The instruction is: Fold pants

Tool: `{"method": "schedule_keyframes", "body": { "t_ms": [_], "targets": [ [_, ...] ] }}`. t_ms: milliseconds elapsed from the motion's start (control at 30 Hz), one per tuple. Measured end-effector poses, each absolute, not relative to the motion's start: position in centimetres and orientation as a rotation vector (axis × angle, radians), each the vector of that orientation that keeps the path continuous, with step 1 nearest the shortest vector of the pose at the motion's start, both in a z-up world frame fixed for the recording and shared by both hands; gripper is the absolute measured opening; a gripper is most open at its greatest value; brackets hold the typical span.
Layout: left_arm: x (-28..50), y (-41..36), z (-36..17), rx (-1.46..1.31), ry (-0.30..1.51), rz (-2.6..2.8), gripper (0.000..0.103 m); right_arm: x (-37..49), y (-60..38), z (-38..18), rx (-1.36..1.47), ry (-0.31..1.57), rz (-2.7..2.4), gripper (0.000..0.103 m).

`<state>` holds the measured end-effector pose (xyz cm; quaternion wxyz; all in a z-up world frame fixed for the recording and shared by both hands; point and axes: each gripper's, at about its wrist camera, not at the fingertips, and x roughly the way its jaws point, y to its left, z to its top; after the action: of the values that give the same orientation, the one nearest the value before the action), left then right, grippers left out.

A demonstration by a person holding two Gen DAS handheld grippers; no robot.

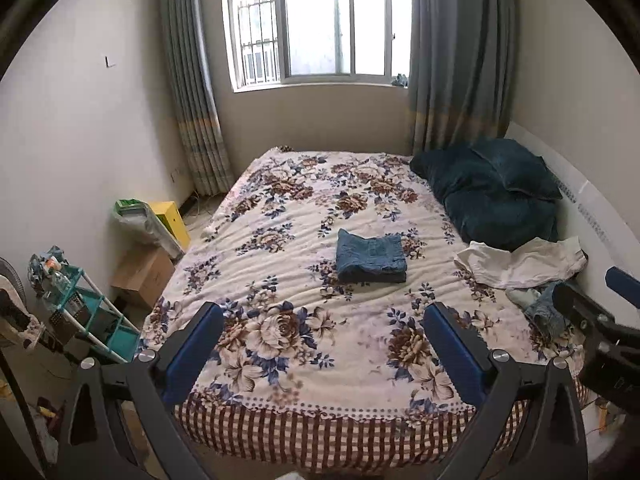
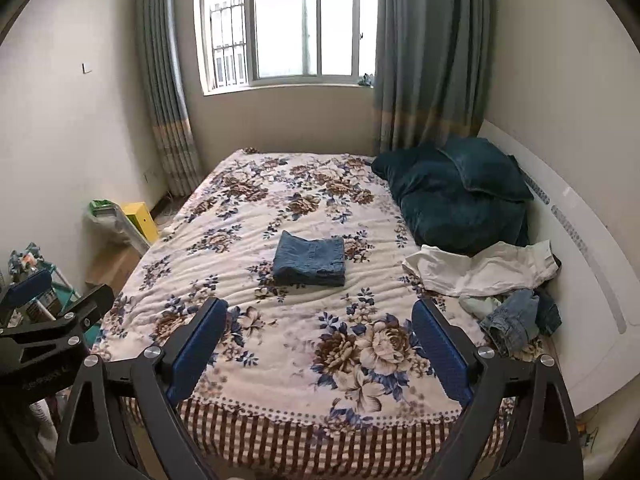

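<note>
Daylight from the window (image 1: 320, 20) falls on a bed (image 1: 304, 216) under a floral blanket, with grey-blue curtains (image 1: 192, 92) hanging either side. Blue denim pants (image 1: 371, 255), folded into a neat rectangle, lie flat near the middle of the bed. Toward the headboard side of the bed, a dark teal pillow and quilt (image 1: 492, 188) are heaped, and just in front of that heap lies a crumpled white garment (image 1: 524, 262) with a bunched pile of denim clothes (image 2: 516, 316) beside it. Off the opposite side of the bed stand a cardboard box (image 1: 142, 276), a yellow box (image 1: 172, 220) and a teal shelf rack (image 1: 92, 316). Both tongs hover over the foot of the bed, well short of the pants: the left tongs (image 1: 322, 344) are spread wide with nothing between the blue pads, and the right tongs (image 2: 320, 338) likewise gape wide and hold nothing
</note>
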<state>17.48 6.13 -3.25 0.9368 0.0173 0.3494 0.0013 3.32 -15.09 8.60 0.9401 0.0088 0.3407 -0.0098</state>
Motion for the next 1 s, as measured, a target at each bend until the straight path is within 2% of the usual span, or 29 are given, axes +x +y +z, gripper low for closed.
{"method": "schedule_keyframes", "body": {
  "t_ms": [367,700,1000],
  "targets": [
    [18.0,7.7,-1.8,0.005,0.711,-0.022,0.103,1.7,-15.0,11.0,0.030,0.687,-0.048,0.098],
    [20.8,7.7,-2.5,0.055,0.671,0.067,0.103,6.4,-16.0,10.6,0.035,0.648,-0.136,0.098],
    [23.4,7.5,-4.1,0.076,0.734,0.079,0.103,10.6,-16.1,8.8,0.030,0.700,-0.139,0.099]
  ]
}}
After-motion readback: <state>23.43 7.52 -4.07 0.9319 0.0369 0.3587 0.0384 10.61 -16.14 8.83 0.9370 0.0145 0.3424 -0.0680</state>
